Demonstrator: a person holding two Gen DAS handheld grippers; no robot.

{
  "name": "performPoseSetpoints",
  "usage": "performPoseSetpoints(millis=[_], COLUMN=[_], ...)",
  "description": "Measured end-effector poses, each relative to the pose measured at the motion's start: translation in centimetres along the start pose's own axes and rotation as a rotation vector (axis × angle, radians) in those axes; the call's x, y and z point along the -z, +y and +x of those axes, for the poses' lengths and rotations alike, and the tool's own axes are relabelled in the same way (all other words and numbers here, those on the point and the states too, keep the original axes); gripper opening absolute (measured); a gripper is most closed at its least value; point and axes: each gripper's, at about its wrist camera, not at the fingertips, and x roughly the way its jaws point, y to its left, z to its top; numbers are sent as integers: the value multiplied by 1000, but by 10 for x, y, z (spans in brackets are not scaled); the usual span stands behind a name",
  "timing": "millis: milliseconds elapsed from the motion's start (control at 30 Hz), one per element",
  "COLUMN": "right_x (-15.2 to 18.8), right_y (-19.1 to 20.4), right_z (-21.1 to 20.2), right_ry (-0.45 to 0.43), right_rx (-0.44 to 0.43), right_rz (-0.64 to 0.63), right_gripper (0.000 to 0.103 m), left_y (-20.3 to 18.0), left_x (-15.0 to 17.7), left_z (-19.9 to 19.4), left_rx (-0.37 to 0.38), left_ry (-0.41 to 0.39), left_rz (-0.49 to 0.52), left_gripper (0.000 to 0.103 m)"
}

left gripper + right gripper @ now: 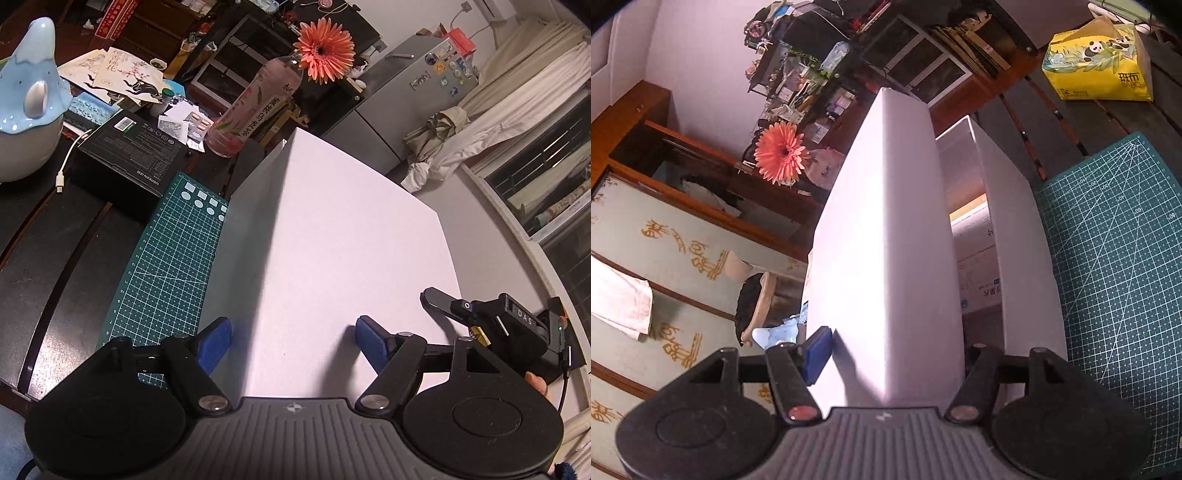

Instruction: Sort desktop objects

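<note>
A large white box lid (pixel 332 229) fills the middle of the left wrist view, with its ridge running toward the camera. My left gripper (pixel 293 345) stands open over it, and both blue pads (pixel 218 347) show clear of the surface. One black finger (pixel 439 301) of my right gripper lies at the lid's right edge. In the right wrist view the lid (pixel 886 240) sits between the jaws of my right gripper (pixel 897 350). Its left pad (pixel 820 350) is close against the lid's face and its right pad is hidden behind it. Beside the lid is the white box (pixel 1015 221) holding a printed carton (pixel 975 258).
A green cutting mat (pixel 166 266) lies on the dark desk to the lid's left. Behind it are a black box (pixel 125 155), a bottle with an orange flower (pixel 251 107), a blue-white ceramic pot (pixel 29 110) and a white cable (pixel 68 162). A yellow tissue pack (pixel 1097 62) sits far back.
</note>
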Motion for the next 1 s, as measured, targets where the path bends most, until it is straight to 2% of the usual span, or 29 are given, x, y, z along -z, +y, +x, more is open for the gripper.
performPoseSetpoints(millis=[133, 233, 333, 467, 667, 1000], right_x=[-1, -4, -9, -8, -6, -8], right_y=[8, 6, 0, 3, 3, 22], right_z=[1, 0, -1, 4, 3, 4], right_ry=[2, 13, 31, 52, 61, 95], right_rx=[28, 7, -4, 30, 17, 91], right_rz=[-27, -5, 29, -27, -62, -87], right_gripper=[64, 65, 65, 68, 68, 71], left_y=[0, 1, -2, -6, -3, -1], left_x=[-1, -1, 0, 1, 1, 0], left_z=[-1, -3, -2, 0, 2, 0], left_rx=[6, 8, 6, -5, 1, 12], left_ry=[-2, -7, -4, -3, 2, -5], left_rz=[4, 6, 24, 52, 40, 24], left_gripper=[73, 68, 69, 71, 72, 73])
